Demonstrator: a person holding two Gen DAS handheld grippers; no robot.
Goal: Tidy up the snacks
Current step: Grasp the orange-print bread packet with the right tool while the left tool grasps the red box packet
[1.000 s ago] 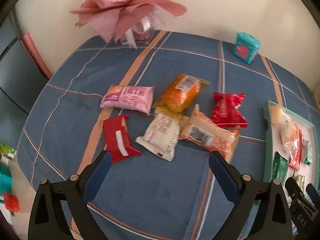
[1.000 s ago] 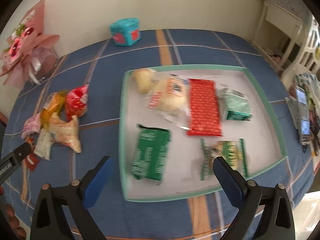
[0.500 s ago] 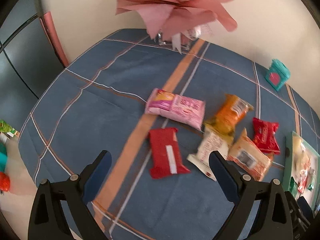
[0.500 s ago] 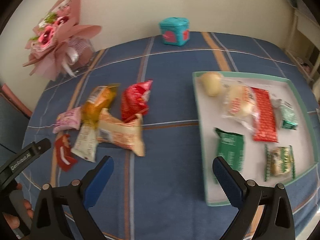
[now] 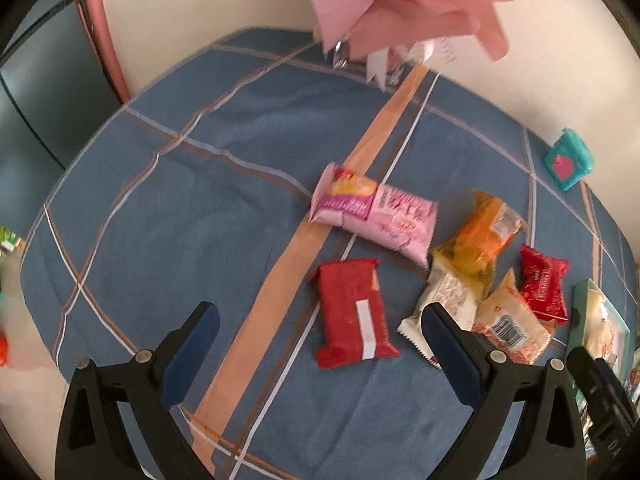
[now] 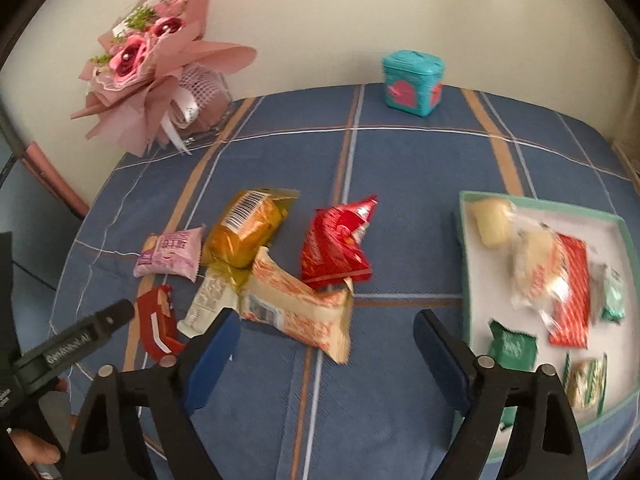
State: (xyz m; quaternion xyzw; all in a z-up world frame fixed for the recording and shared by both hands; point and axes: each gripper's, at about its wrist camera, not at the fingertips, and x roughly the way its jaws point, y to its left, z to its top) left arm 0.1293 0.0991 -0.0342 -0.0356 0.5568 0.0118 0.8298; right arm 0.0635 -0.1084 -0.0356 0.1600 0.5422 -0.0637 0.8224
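Below, we see our left gripper point(image 5: 316, 320) spread wide above the flat red foil snack packet point(image 5: 354, 312), its long axis running near to far on the blue checked cloth point(image 5: 180, 208). Our right gripper point(image 6: 326, 328) is closing, empty, over the cream-and-orange wrapped snack point(image 6: 304, 312) lying slantwise, left of the green-rimmed tray point(image 6: 464, 264).

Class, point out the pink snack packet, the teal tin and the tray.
pink snack packet point(image 5: 374, 216): left wrist view, middle of wrapper.
teal tin point(image 6: 412, 84): right wrist view, front face.
tray point(image 6: 466, 264): right wrist view, left rim.
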